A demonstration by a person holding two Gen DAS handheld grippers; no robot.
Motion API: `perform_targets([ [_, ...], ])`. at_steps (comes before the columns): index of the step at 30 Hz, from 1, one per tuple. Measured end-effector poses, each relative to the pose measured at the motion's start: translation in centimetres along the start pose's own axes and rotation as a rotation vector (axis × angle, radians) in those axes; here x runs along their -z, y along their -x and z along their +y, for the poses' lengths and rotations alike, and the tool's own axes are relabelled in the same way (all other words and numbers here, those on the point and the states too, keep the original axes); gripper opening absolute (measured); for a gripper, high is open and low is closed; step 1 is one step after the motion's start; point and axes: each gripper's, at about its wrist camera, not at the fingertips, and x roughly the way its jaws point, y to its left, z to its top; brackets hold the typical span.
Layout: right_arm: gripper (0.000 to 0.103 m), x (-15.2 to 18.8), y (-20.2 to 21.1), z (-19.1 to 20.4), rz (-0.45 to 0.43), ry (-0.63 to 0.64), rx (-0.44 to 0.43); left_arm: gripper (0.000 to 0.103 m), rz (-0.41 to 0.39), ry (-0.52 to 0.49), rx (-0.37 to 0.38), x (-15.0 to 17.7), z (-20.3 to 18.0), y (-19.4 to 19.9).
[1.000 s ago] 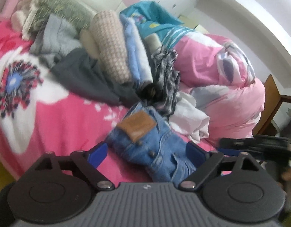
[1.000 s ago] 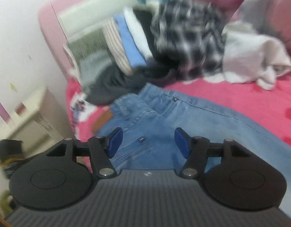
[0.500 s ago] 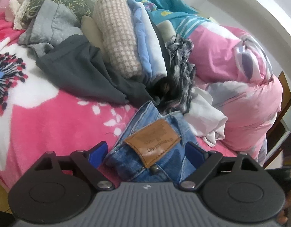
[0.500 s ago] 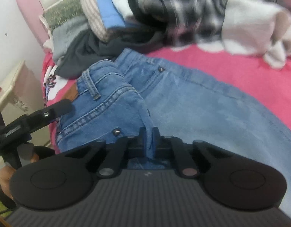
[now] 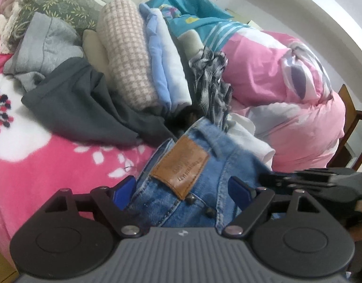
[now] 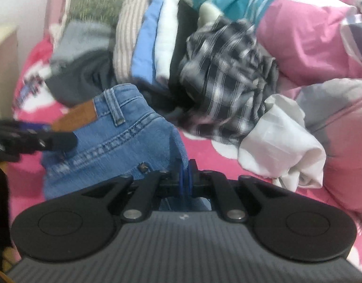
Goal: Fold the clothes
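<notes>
Pink floral bed [image 5: 39, 160] carries the jeans [image 5: 192, 181], whose waistband sits between the left gripper [image 5: 183, 186]'s spread, just-narrowing jaws, while the right gripper [image 6: 185, 174] clenches denim at their far edge.

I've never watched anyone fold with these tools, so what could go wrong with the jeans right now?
The right gripper pinches only a thin edge of the jeans, so heavy denim may slip out when lifted. The left gripper is open around the waistband near the leather patch, not yet pressing it, so that side could sag. The plaid shirt and white garment lie close and might get dragged along.
</notes>
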Motion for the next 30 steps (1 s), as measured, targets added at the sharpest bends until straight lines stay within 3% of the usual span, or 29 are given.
perform_targets([
  [13,0.003,-0.1,-3.1,1.1,-0.023,0.065,0.06,0.085,-0.01,0.122,0.081,-0.2,1.8,-0.3],
  [18,0.003,0.1,-4.6,0.9,-0.009,0.085,0.073,0.085,-0.03,0.122,0.098,-0.3,1.4,-0.4],
  [23,0.003,1.4,-6.5,1.6,0.007,0.128,0.084,0.085,-0.027,0.128,0.09,-0.2,1.7,-0.5],
  [30,0.003,1.5,-6.5,0.9,-0.021,0.086,0.078,0.085,-0.055,0.11,0.046,-0.1,1.6,-0.4],
])
